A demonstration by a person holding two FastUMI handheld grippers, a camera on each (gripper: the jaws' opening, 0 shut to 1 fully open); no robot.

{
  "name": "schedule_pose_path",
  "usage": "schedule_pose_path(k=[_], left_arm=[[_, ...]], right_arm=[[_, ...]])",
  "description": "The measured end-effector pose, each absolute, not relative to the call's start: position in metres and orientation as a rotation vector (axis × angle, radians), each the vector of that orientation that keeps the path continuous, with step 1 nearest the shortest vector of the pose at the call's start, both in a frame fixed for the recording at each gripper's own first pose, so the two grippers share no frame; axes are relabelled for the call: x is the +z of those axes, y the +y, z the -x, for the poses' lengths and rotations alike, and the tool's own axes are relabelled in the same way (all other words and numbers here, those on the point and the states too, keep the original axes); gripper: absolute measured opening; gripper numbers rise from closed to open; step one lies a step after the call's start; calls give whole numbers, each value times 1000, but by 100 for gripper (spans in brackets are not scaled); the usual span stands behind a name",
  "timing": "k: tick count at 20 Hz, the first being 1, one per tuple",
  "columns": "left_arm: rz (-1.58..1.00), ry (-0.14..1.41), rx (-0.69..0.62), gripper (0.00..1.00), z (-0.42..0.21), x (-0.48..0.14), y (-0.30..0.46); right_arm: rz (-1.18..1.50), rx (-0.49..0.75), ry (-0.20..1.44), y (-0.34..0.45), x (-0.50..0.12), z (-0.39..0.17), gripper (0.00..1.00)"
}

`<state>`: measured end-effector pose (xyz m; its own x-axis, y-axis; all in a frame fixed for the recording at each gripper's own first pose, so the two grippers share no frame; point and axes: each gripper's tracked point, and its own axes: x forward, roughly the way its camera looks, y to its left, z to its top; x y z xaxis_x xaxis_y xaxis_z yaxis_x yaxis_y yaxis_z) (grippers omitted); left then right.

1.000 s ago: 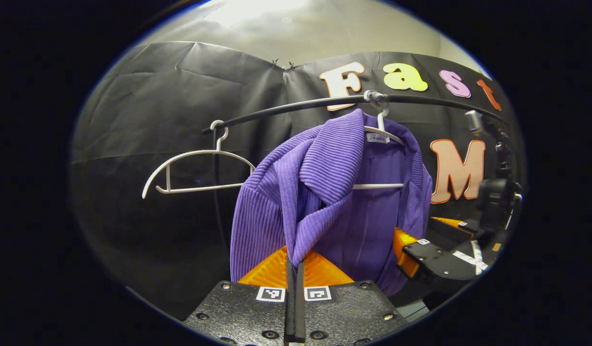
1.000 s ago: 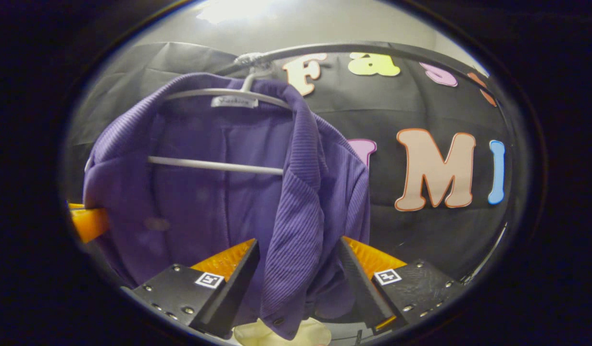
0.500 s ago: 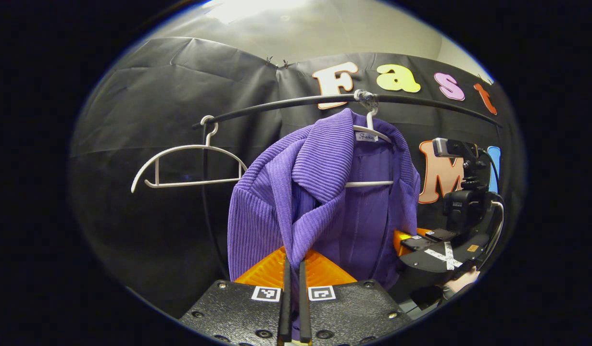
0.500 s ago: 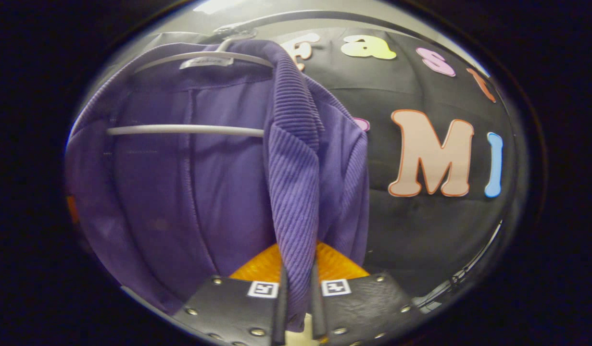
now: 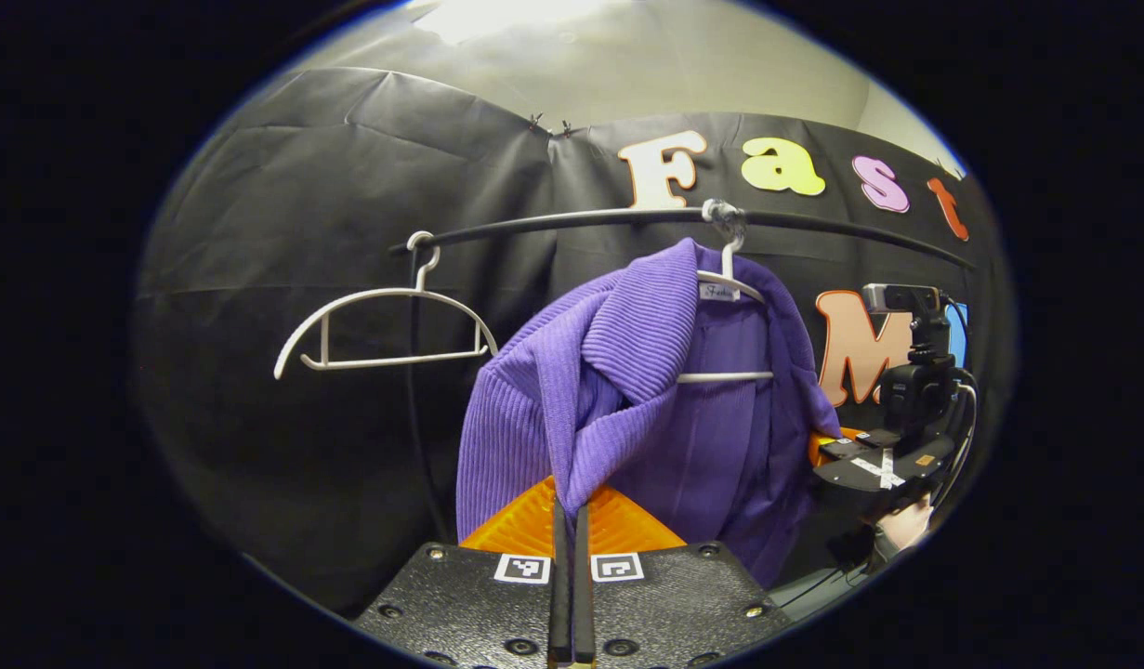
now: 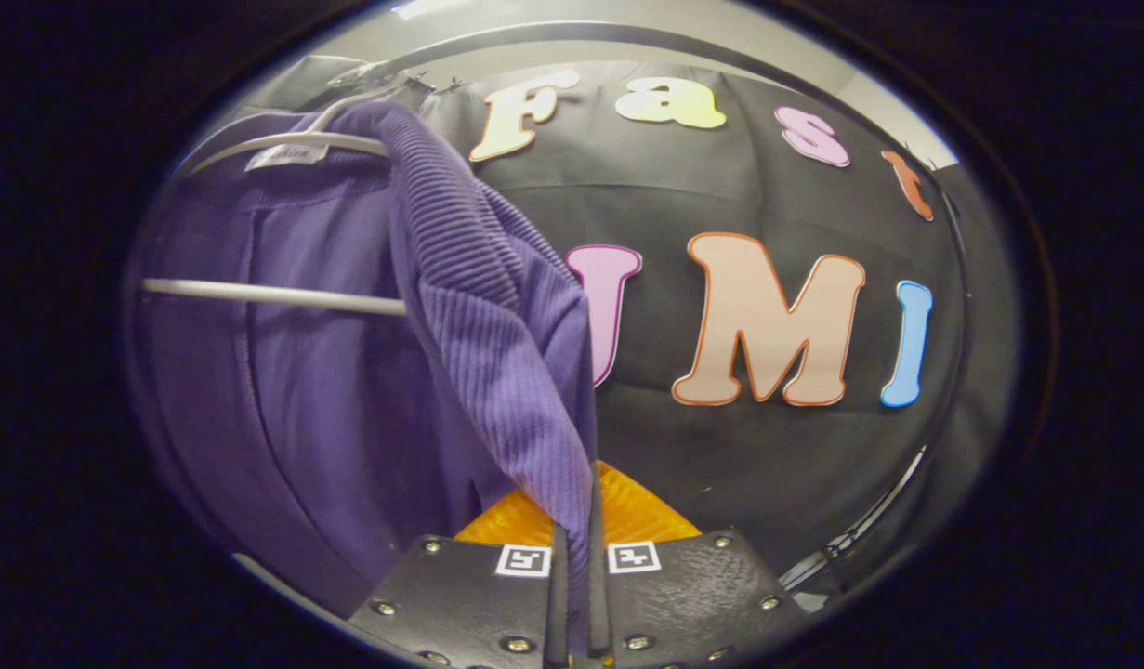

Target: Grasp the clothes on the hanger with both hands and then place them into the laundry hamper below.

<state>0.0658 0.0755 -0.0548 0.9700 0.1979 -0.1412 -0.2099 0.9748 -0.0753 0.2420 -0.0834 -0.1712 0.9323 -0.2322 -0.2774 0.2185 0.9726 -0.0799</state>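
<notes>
Left tool (image 5: 569, 520) pinches the purple cardigan (image 5: 627, 390) (front edge); right tool (image 6: 576, 548) pinches its other edge.

Overhead glare, dim booth, fisheye-warped, blurred edges.

So the left gripper (image 5: 568, 557) has its two fingers pinched nearly together, a fold of the purple ribbed knit cardigan (image 5: 627, 372) clamped between them. Right gripper (image 6: 576, 576) is the same deal, fingers squeezed on the cardigan's front edge. In the left gripper view a hand (image 5: 901, 530) holds the right gripper from underneath, off to the side.
</notes>
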Motion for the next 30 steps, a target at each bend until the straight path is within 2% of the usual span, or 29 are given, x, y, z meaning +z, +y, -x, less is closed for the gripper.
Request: schedule_pose_path(k=[7,16,25,30], left_arm=[[71,88,240,1,-54,-17,99],[170,23,226,0,-54,38,126],[262,-16,121,0,-75,75,154],[241,-2,103,1,-91,73,179]], right_arm=[[73,-289,196,-118,-136,-259,9],[51,-322,122,-143,-104,-281,8],[35,-312,125,-142,-109,-291,8],[24,-314,127,-140,-110,-295,8]])
